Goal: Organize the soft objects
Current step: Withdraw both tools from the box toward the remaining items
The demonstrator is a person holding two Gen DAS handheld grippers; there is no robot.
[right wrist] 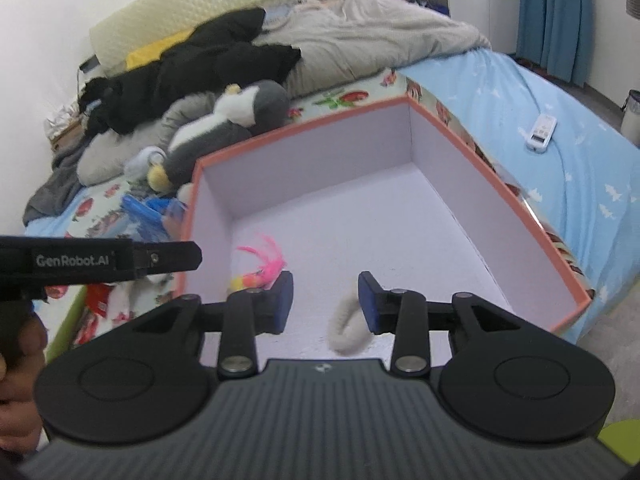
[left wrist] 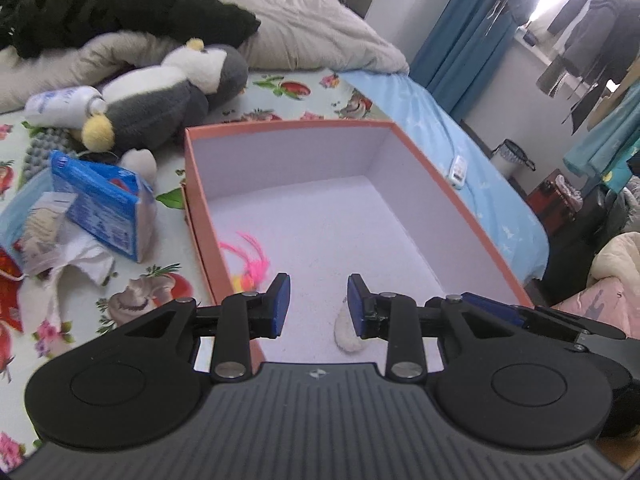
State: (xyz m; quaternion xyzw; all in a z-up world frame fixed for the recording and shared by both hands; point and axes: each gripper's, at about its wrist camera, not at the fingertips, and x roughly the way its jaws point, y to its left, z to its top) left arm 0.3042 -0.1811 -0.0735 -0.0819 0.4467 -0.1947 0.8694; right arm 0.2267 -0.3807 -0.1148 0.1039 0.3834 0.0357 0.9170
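Note:
An orange box [left wrist: 192, 168] with a pale lilac inside stands on the bed; it also shows in the right wrist view [right wrist: 532, 216]. Inside lie a pink feather toy [left wrist: 250, 264] [right wrist: 266, 262] and a small white fluffy ring [left wrist: 348, 334] [right wrist: 344, 330]. My left gripper [left wrist: 318, 304] is open and empty over the box's near end. My right gripper [right wrist: 325, 300] is open and empty, also over the near end, close above the white ring. A grey and white plush penguin [left wrist: 160, 96] [right wrist: 224, 128] lies on the bed behind the box.
Left of the box lie a blue tissue pack [left wrist: 100, 204], a white bottle [left wrist: 60, 104], masks and cloth. Black clothing [left wrist: 120, 4] and a beige blanket [right wrist: 360, 36] are piled at the back. A white remote [right wrist: 541, 131] lies on the blue sheet. The other gripper's strap [right wrist: 100, 260] is at left.

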